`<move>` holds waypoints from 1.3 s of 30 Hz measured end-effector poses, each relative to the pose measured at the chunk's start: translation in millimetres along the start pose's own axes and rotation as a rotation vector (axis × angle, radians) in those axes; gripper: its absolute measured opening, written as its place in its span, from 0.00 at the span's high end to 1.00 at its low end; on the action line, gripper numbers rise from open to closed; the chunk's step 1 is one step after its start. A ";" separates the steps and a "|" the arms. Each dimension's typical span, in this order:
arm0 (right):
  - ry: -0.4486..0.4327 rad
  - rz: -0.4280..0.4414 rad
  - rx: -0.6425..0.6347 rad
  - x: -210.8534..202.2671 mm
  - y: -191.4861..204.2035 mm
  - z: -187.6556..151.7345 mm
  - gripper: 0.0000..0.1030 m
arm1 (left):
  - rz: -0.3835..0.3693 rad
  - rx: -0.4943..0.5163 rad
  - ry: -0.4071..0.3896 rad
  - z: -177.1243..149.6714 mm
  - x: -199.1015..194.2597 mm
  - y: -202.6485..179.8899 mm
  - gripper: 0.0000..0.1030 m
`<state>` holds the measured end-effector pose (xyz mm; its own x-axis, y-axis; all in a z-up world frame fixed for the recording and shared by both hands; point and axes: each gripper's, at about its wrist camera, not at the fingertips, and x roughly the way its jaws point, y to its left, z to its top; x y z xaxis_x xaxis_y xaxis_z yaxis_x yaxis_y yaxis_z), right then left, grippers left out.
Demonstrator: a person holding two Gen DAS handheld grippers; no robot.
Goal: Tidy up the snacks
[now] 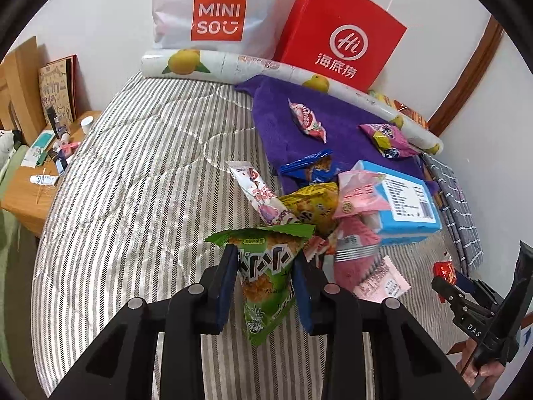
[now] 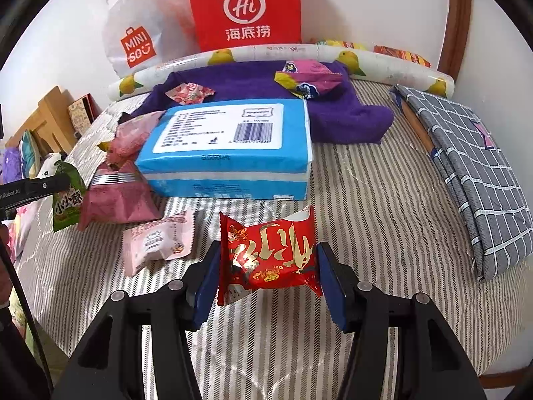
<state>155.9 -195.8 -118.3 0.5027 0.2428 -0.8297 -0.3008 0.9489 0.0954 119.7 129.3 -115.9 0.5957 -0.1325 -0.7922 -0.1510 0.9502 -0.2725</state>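
Observation:
My left gripper (image 1: 265,260) is shut on a green snack packet (image 1: 266,276) and holds it above the striped bed; the packet also shows in the right wrist view (image 2: 66,200). My right gripper (image 2: 268,260) is shut on a red snack packet (image 2: 269,256), also seen in the left wrist view (image 1: 444,271). A pile of snacks lies beside a blue tissue pack (image 2: 230,146): a yellow packet (image 1: 309,205), pink packets (image 2: 116,200), a blue packet (image 1: 311,168). A purple towel (image 1: 319,123) carries a strawberry packet (image 1: 306,118) and a magenta packet (image 2: 309,76).
A white Miniso bag (image 1: 216,10) and a red paper bag (image 2: 245,6) stand against the wall behind a rolled lemon-print sheet (image 2: 266,55). A grey checked folded cloth (image 2: 473,170) lies on the right. A wooden bedside table (image 1: 43,166) with small items stands left.

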 end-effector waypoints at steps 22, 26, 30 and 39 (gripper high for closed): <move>-0.077 0.010 0.004 -54.4 -2.5 5.5 0.46 | -0.074 0.093 -0.081 -1.4 -51.2 -63.4 0.71; -0.094 0.016 -0.006 -60.8 -1.1 12.8 0.46 | -0.096 0.116 -0.081 3.2 -53.2 -77.7 0.71; -0.113 0.021 -0.022 -66.5 0.2 23.2 0.46 | -0.111 0.139 -0.085 9.8 -53.6 -92.0 0.71; -0.144 0.042 -0.044 -69.8 3.7 59.4 0.46 | -0.133 0.171 -0.093 35.5 -47.5 -117.8 0.71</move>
<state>167.9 -197.3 -27.4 0.5986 0.3118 -0.7379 -0.3580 0.9282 0.1017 137.3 33.6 -26.8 0.6730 -0.2408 -0.6994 0.0651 0.9611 -0.2683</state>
